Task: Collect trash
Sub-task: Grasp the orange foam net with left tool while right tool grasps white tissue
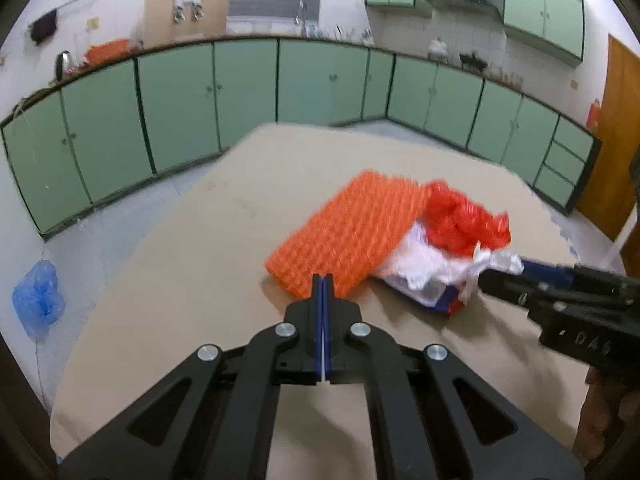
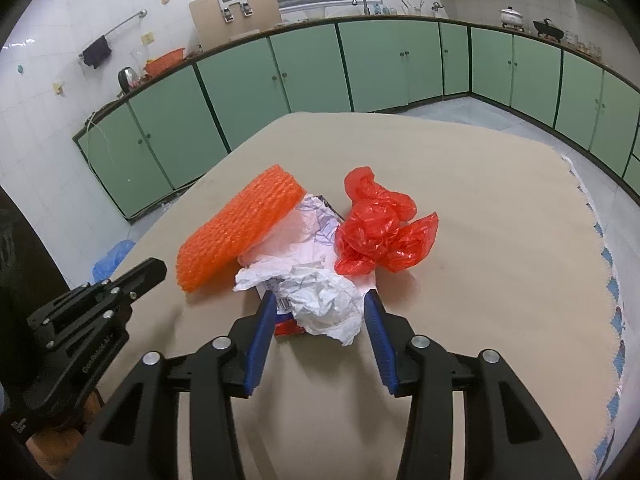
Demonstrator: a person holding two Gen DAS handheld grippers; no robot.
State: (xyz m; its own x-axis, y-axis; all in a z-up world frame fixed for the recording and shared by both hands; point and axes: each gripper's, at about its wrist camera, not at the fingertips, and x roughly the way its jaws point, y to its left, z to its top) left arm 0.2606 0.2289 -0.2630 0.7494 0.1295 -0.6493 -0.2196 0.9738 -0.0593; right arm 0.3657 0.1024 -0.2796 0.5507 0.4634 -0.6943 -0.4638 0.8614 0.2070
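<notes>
A pile of trash lies on the beige table (image 2: 480, 220): an orange foam net sheet (image 2: 240, 228), a crumpled red plastic bag (image 2: 380, 228), crumpled white paper (image 2: 316, 296) and a red-blue-white wrapper (image 2: 286, 326) under it. My right gripper (image 2: 322, 310) is open, its blue pads on either side of the near edge of the white paper. My left gripper (image 1: 322, 280) is shut and empty, its tip just before the orange sheet (image 1: 348, 228). In the left wrist view the right gripper (image 1: 500, 276) reaches into the white paper (image 1: 432, 266) beside the red bag (image 1: 464, 216).
Green cabinets (image 2: 380, 64) run along the walls behind the table. A blue plastic bag (image 1: 38, 300) lies on the floor left of the table. The table's right edge has a patterned cloth fringe (image 2: 612, 280). A wooden door (image 1: 616, 140) stands at the far right.
</notes>
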